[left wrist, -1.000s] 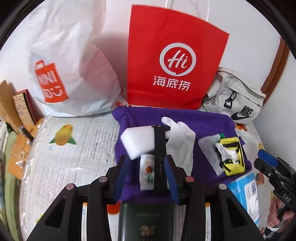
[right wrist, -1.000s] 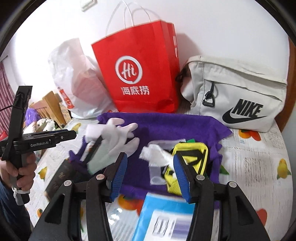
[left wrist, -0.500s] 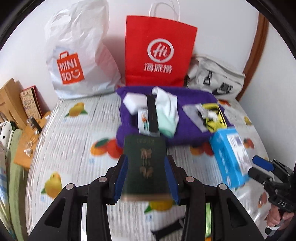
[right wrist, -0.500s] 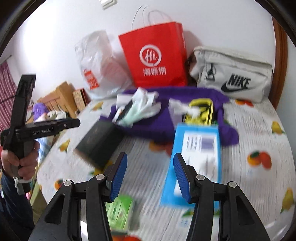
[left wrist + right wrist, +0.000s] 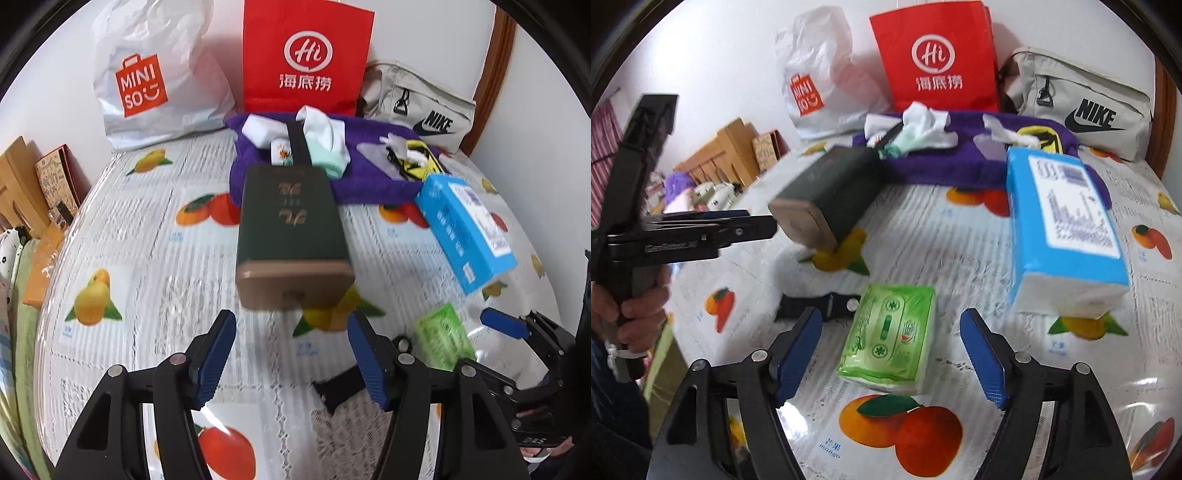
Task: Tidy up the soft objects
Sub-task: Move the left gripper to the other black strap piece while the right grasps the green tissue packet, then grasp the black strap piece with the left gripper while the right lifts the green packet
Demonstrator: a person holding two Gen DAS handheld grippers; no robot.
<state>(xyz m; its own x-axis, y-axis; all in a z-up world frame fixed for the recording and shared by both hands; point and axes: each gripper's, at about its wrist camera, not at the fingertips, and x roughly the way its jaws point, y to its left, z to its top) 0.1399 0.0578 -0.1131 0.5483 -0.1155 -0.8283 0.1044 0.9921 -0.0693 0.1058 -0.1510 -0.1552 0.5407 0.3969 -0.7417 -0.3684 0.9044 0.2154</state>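
Note:
A purple cloth (image 5: pixel 362 184) (image 5: pixel 942 166) lies at the back of the table with a white glove (image 5: pixel 325 136) (image 5: pixel 923 125), a white sponge (image 5: pixel 264 131) and a yellow strap item (image 5: pixel 417 162) on it. A green tissue pack (image 5: pixel 890 339) (image 5: pixel 443 339) lies just ahead of my open, empty right gripper (image 5: pixel 892 358). A blue tissue pack (image 5: pixel 1063 229) (image 5: pixel 465 229) lies to its right. My left gripper (image 5: pixel 291 354) is open and empty, just short of a dark green box (image 5: pixel 291 229) (image 5: pixel 827 195).
A red paper bag (image 5: pixel 306 59), a white Miniso bag (image 5: pixel 155 74) and a grey Nike bag (image 5: pixel 417 107) stand against the back wall. A black strap piece (image 5: pixel 820 306) lies on the fruit-print tablecloth (image 5: pixel 147 240). Cardboard boxes (image 5: pixel 22 177) sit off the left edge.
Both grippers have pulled back from the purple cloth toward the near side of the table. The left jaws have spread wider and now stand short of the green box.

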